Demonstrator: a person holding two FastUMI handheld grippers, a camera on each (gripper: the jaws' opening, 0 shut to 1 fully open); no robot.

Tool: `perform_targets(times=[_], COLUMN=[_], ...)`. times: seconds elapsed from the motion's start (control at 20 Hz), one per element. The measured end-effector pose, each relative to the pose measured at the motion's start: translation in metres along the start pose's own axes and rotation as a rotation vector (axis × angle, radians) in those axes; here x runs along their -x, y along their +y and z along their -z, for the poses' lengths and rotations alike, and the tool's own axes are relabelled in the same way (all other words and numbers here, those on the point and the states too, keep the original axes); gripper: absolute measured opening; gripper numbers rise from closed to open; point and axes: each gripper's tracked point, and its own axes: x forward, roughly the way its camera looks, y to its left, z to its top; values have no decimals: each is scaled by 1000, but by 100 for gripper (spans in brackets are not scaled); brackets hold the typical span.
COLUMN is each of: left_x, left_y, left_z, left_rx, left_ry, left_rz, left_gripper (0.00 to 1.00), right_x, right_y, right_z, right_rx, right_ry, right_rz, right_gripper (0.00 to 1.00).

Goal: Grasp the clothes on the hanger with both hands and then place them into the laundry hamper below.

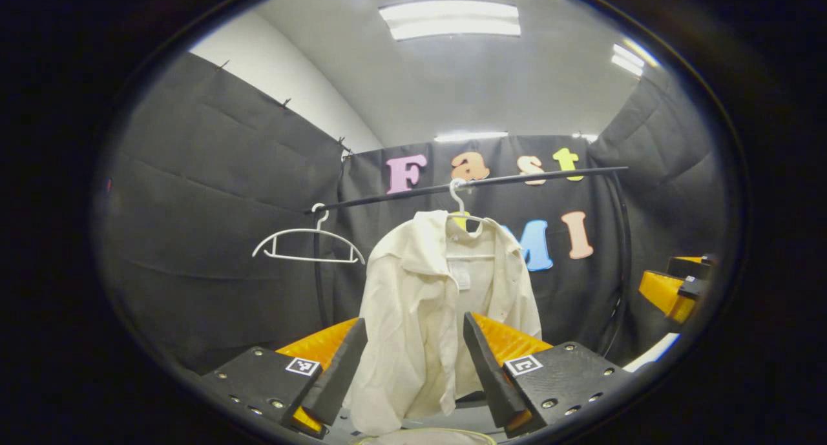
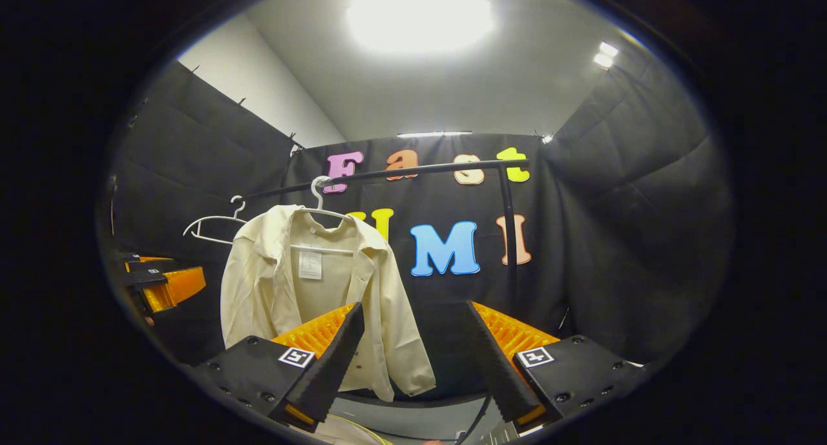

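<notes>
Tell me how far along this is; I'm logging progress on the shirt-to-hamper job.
Done: nothing yet. The cream shirt hangs on its white hanger on the black rail, beside an empty hanger. In hand: the left gripper and right gripper are open, aimed at the shirt, touching nothing. Left: grasp it with both, lift it off, lower it into the hamper.

Black cloth walls [image 1: 213, 193] under bright ceiling lights [image 1: 450, 19]
</notes>
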Motion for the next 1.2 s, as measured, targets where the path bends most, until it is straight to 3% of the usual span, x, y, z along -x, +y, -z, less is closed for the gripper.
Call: perform_targets(times=[0.7, 1.2], left_x=[-11, -61], left_y=[16, -12], left_z=[0, -13], left_rx=[0, -12], left_ry=[-8, -37], left_rz=[39, 14], left_gripper=[88, 87], right_x=[-8, -75], right_y=[28, 43], right_z=[-3, -15], right_rx=[-10, -13], right_ry=[8, -25], right_rz=[1, -95], right_gripper=[98, 98])
